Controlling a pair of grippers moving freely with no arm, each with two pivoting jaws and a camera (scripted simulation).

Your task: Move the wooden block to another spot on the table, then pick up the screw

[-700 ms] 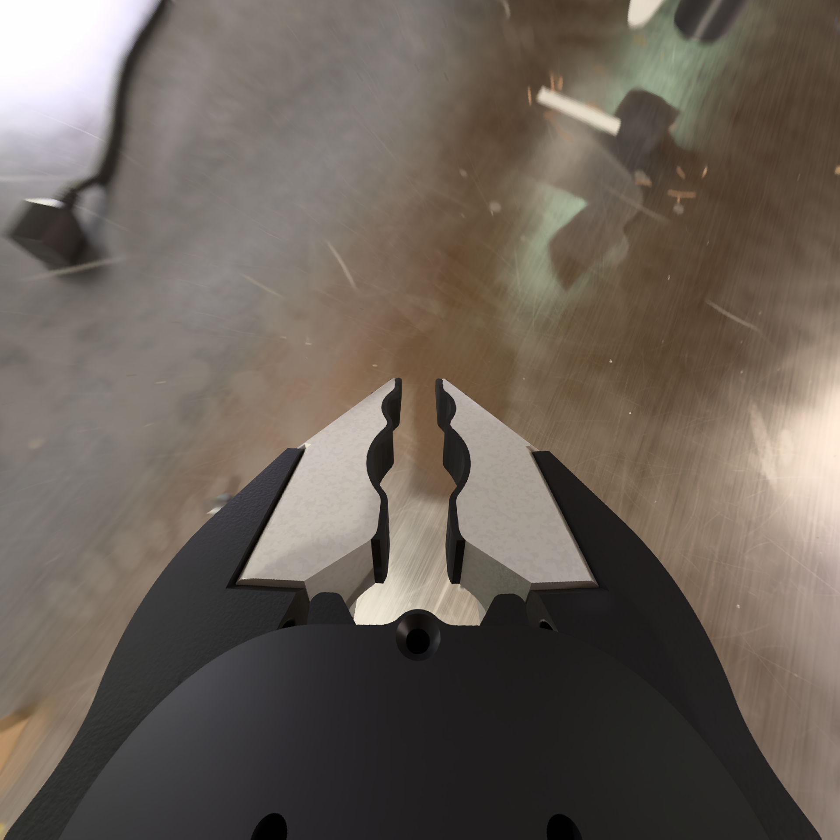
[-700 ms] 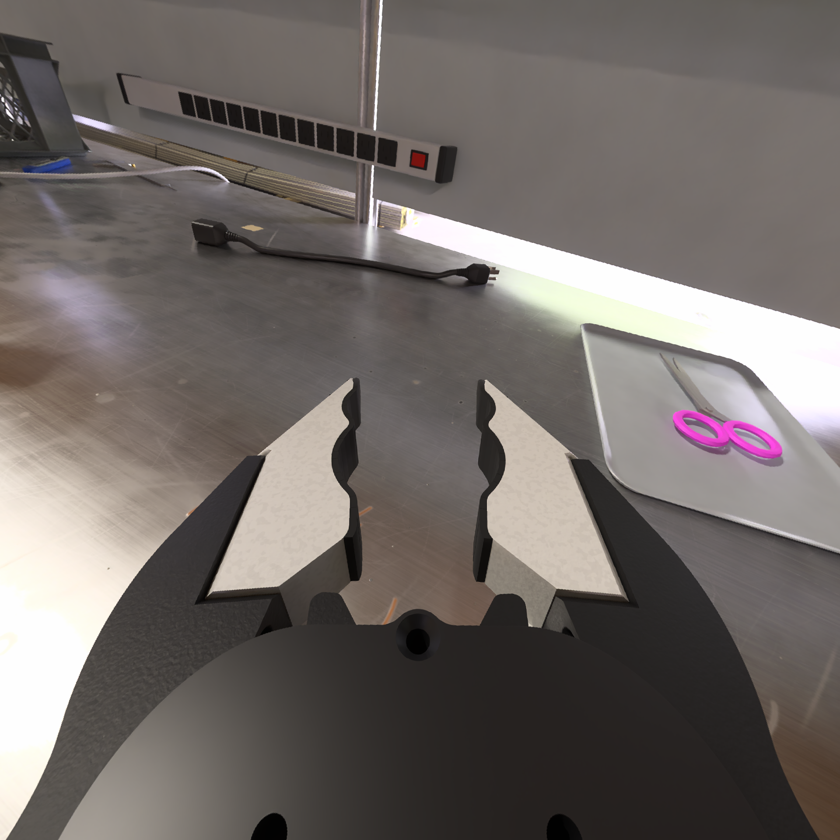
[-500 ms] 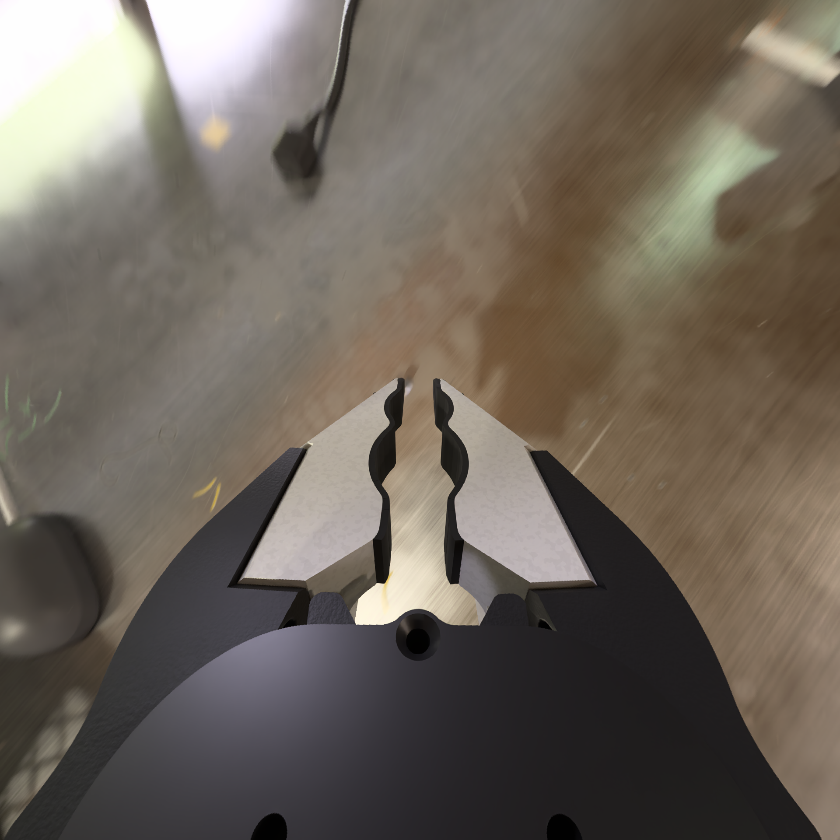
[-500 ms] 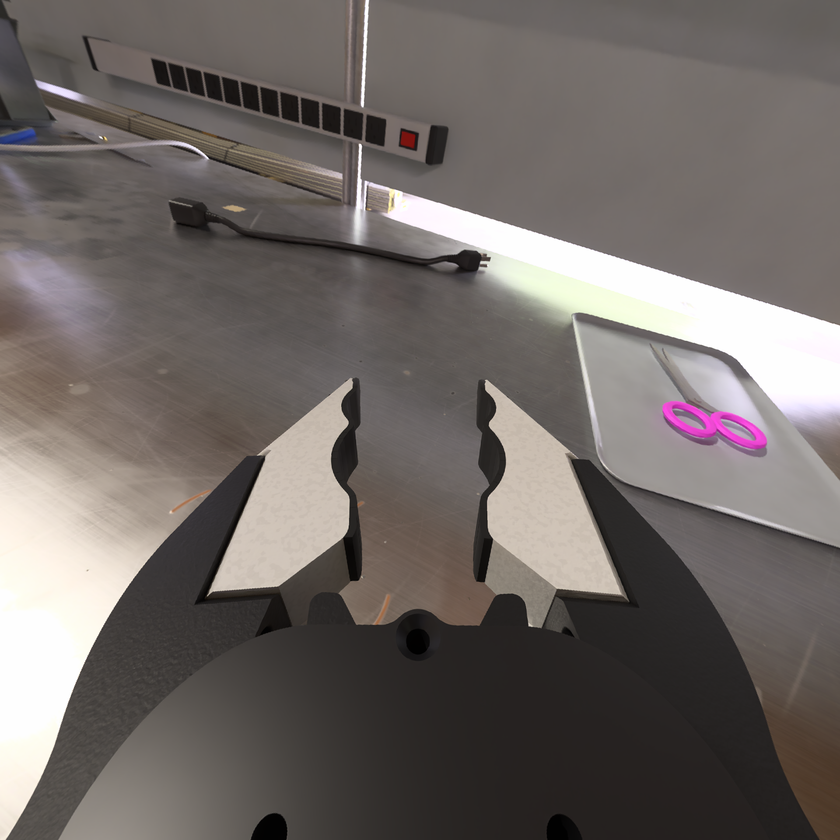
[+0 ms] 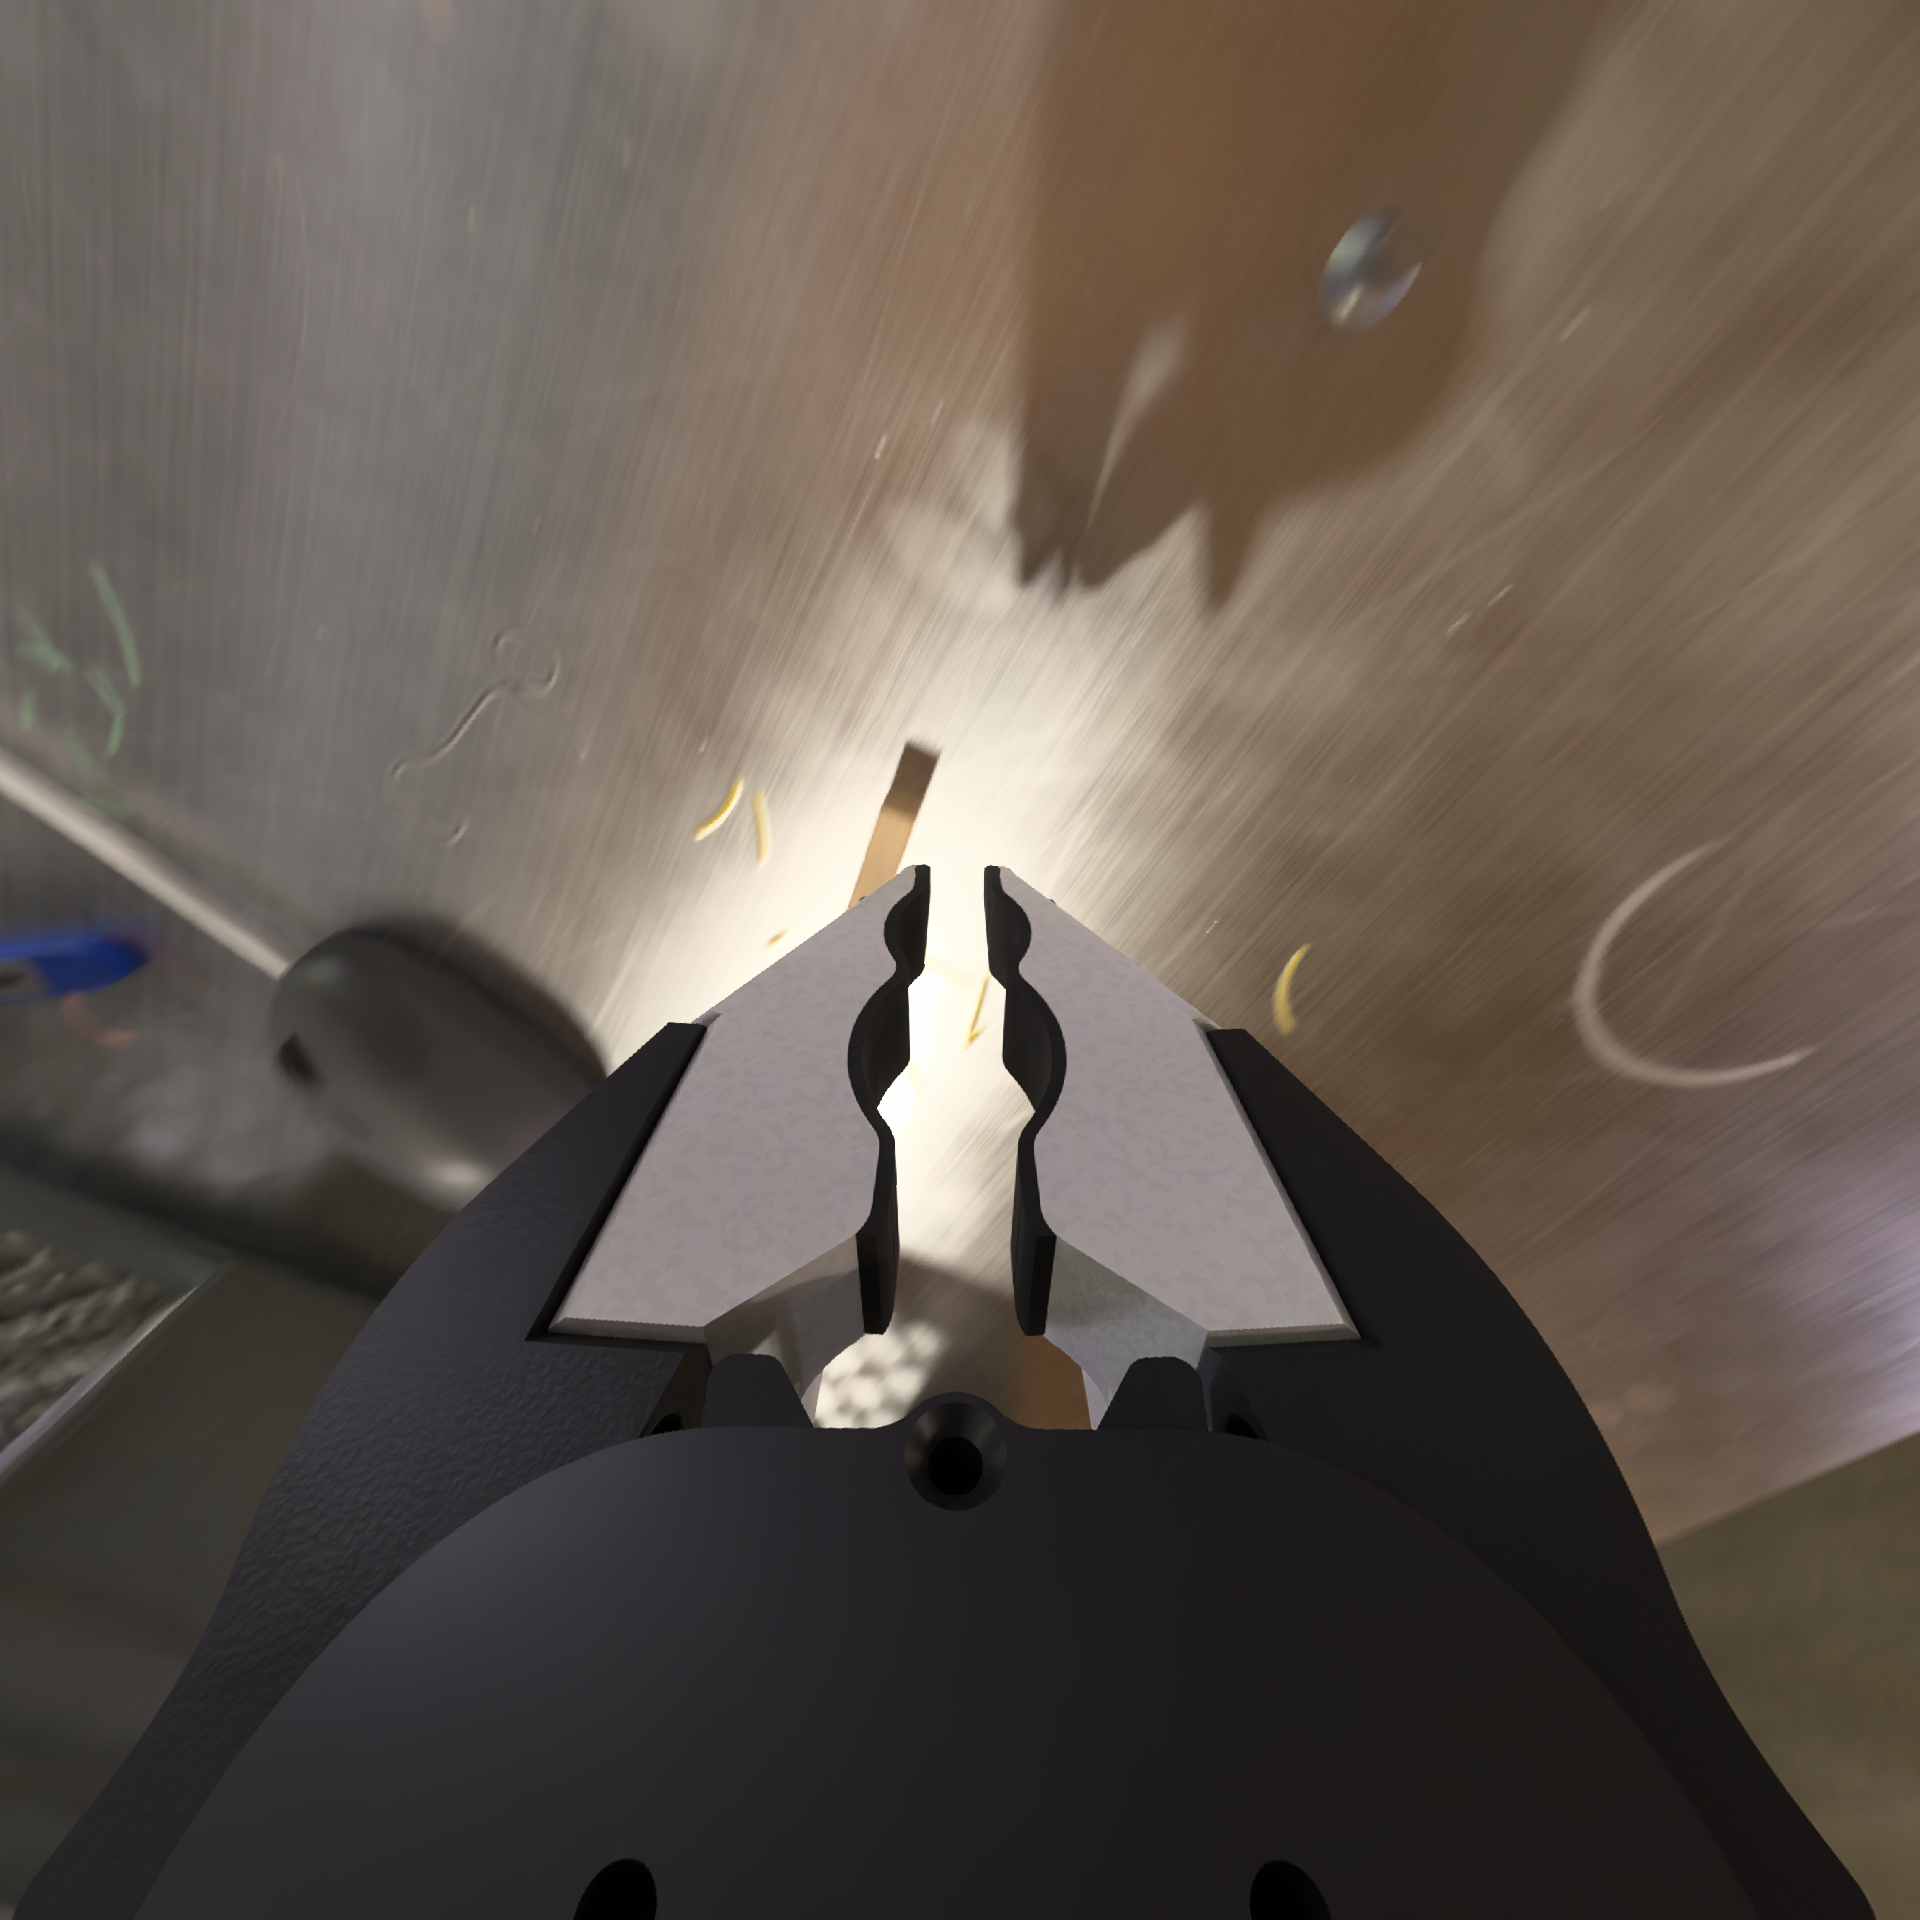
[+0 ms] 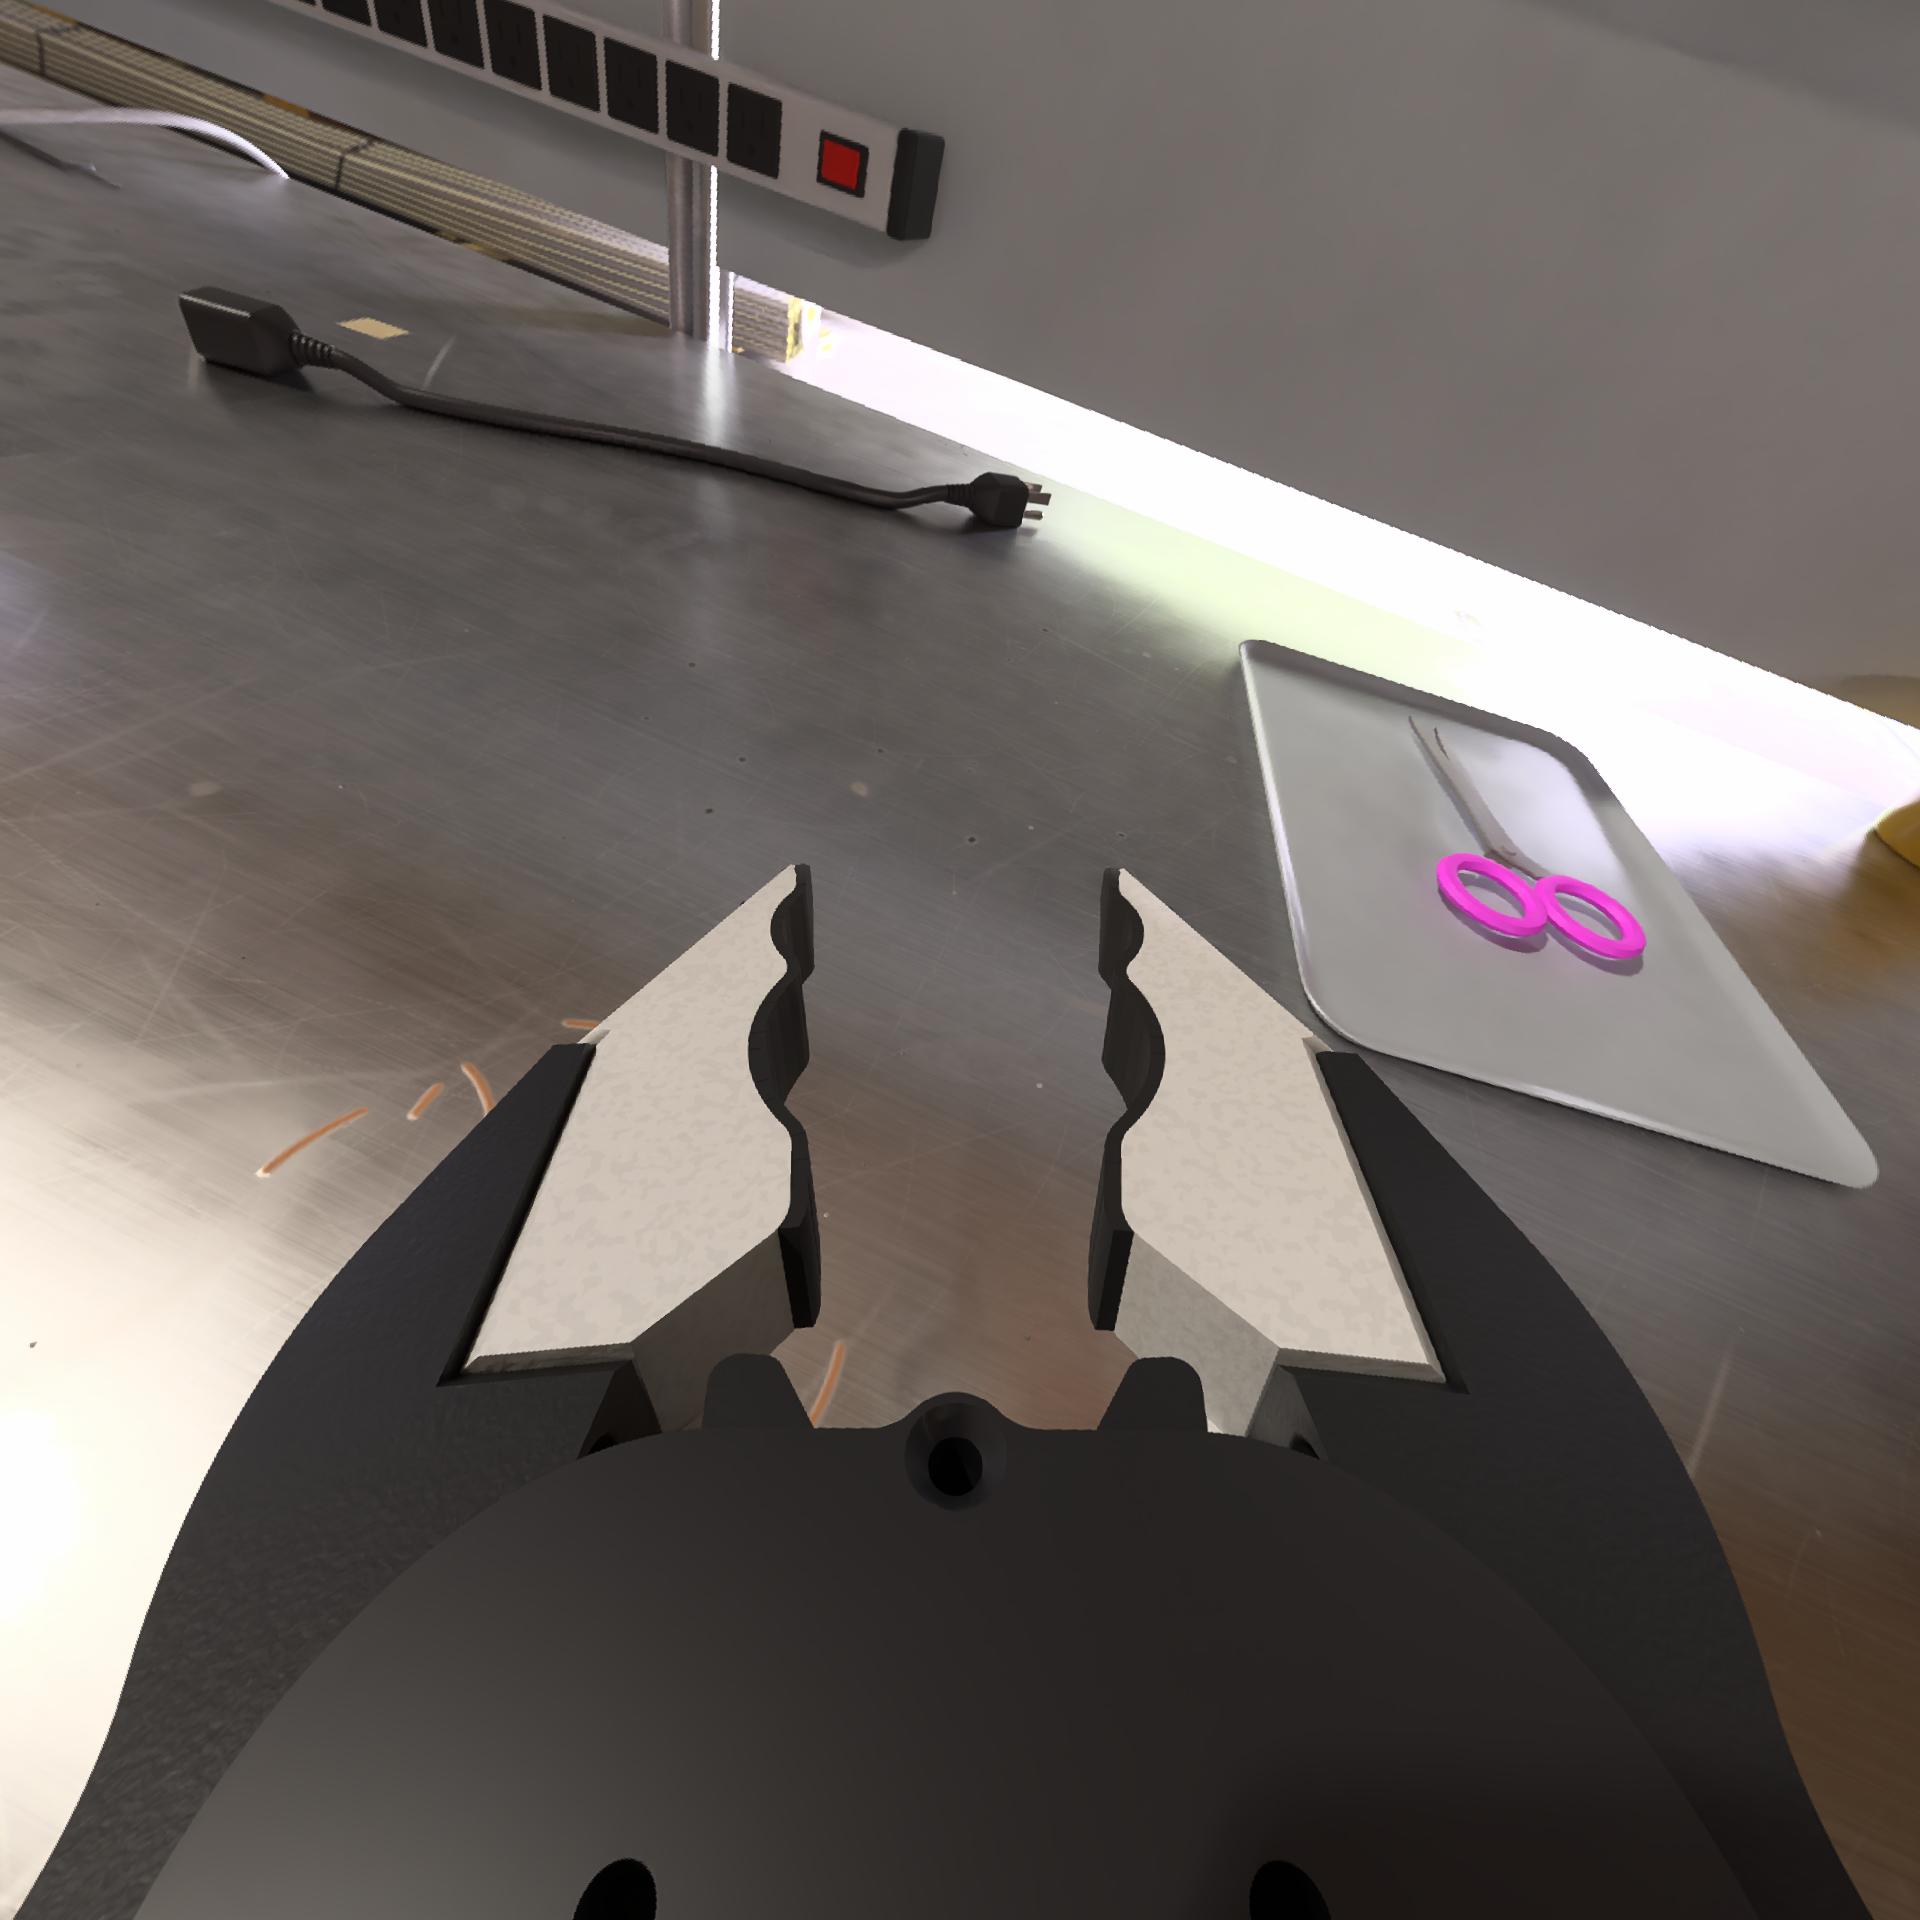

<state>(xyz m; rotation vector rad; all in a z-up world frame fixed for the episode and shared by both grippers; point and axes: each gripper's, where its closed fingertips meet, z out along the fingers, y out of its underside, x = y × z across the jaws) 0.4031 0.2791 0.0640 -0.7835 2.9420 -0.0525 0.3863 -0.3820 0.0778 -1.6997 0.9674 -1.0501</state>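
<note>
My left gripper [image 5: 956, 883] hangs over the brushed metal table [image 5: 1455, 727], its fingers almost together with nothing between them. The view is blurred by motion. A small shiny round metal piece [image 5: 1369, 272], possibly the screw, lies far ahead on the right. A thin brown strip [image 5: 902, 821] lies just past the fingertips. I cannot make out the wooden block. My right gripper [image 6: 956, 883] is open and empty, low over the table [image 6: 520, 727].
Left wrist view: a dark cylinder [image 5: 416, 1049] at left, a blue item [image 5: 73, 961], a wire loop [image 5: 1662, 997], the table edge [image 5: 1558, 1496] lower right. Right wrist view: a metal tray [image 6: 1714, 1060] with pink-handled scissors [image 6: 1538, 914], a black cord [image 6: 623, 436], a power strip [image 6: 790, 135], a pole [image 6: 694, 208].
The left gripper has swung fast across the table: the cord plug left its view and the dark cylinder came closer. The right view shifted slightly and tilted. Both jaws kept their gaps.
</note>
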